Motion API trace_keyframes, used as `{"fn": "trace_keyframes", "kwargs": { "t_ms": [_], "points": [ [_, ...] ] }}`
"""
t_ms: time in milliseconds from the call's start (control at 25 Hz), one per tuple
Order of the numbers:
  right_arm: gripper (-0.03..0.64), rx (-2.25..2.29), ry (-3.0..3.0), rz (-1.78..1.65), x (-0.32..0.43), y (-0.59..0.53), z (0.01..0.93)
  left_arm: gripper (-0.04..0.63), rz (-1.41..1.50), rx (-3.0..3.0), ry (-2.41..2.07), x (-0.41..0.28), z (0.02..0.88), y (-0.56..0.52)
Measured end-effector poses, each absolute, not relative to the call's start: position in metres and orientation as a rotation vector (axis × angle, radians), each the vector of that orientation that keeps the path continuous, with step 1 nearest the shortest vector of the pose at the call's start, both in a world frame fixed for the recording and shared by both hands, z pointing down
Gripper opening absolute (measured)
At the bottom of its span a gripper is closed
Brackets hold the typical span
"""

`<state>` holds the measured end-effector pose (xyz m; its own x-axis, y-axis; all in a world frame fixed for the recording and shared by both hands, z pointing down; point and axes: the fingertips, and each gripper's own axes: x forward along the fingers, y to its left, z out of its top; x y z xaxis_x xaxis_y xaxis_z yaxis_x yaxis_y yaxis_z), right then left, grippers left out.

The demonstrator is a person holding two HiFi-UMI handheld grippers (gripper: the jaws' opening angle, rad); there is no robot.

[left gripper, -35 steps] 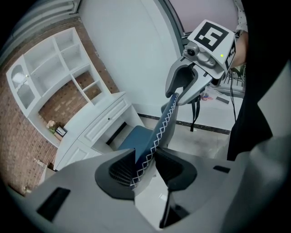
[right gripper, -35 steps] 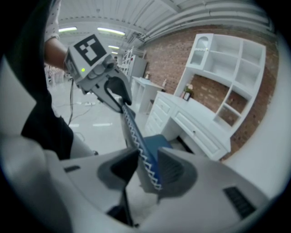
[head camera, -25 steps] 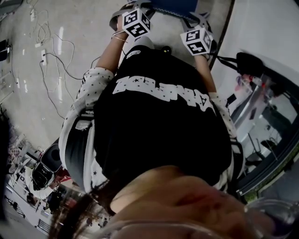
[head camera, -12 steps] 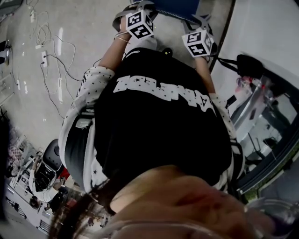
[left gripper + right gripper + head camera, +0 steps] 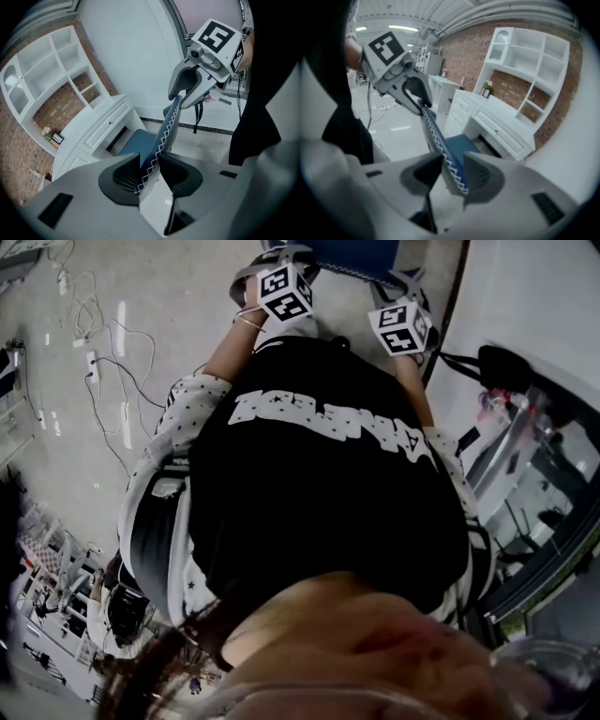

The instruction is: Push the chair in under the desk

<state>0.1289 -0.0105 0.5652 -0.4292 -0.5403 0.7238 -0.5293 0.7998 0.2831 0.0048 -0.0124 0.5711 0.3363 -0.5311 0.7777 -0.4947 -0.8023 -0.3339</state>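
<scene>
The chair's blue backrest [image 5: 354,253], edged with white zigzag stitching, shows at the top of the head view. My left gripper [image 5: 279,259] is shut on its left end, and the right gripper [image 5: 401,285] on its right end. In the left gripper view the jaws [image 5: 149,161] clamp the backrest edge [image 5: 165,131], and the right gripper [image 5: 197,84] holds the far end. The blue seat [image 5: 135,143] faces the white desk [image 5: 96,124]. In the right gripper view the jaws [image 5: 453,164] pinch the backrest [image 5: 440,140], with the seat [image 5: 461,140] in front of the desk [image 5: 497,123].
A white shelf hutch [image 5: 529,70] stands on the desk against a brick wall. Cables and a power strip [image 5: 92,362] lie on the floor at the left. A black bag [image 5: 502,367] and metal-framed furniture [image 5: 525,474] stand at the right. My own torso hides the floor below the chair.
Both grippers and the backrest have shifted slightly right and toward the top of the head view. The grips on the backrest are unchanged.
</scene>
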Motion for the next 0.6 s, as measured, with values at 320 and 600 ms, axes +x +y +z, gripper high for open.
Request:
{"fn": "trace_keyframes", "kwargs": {
  "t_ms": [320,600],
  "points": [
    [0.158,0.808,-2.099,-0.023,0.13,-0.017,0.564,0.161,-1.494,-2.543,0.948,0.007,0.57,-0.017],
    [0.16,0.827,-2.078,-0.01,0.131,-0.023,0.566,0.16,-1.491,-2.552,0.918,0.007,0.573,-0.025]
  ]
}}
